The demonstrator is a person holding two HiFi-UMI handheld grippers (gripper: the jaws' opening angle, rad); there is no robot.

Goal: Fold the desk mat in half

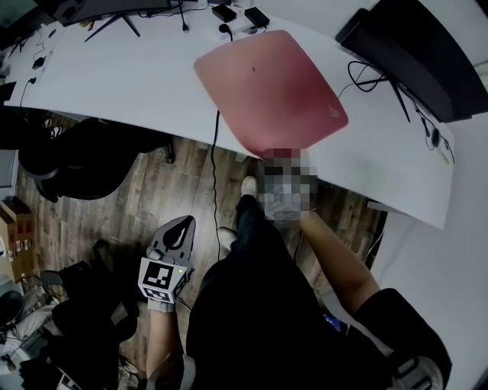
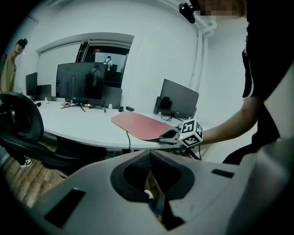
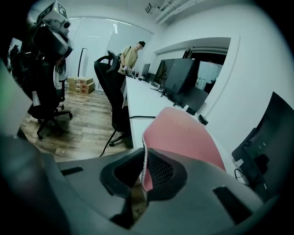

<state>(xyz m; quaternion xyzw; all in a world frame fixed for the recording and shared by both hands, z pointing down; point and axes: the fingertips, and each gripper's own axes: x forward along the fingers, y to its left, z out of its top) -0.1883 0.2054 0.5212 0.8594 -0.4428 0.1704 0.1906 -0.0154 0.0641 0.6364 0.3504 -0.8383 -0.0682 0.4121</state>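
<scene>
A red desk mat [image 1: 267, 87] lies flat on the white desk [image 1: 130, 76], its near corner hanging over the desk's front edge. In the right gripper view my right gripper [image 3: 144, 153] is shut on that near edge of the mat [image 3: 183, 133], the thin edge pinched between the pads. The left gripper view shows the same grip [image 2: 169, 134] from the side. In the head view a mosaic patch covers this gripper. My left gripper [image 1: 177, 227] hangs low over the wooden floor, far from the mat, its jaws together with nothing in them.
Monitors [image 1: 427, 53] stand along the desk's right and back. Small black devices [image 1: 240, 14] lie beyond the mat. A cable [image 1: 214, 175] drops from the desk edge to the floor. A black office chair [image 1: 84, 160] stands left, under the desk. A person [image 3: 130, 57] stands far off.
</scene>
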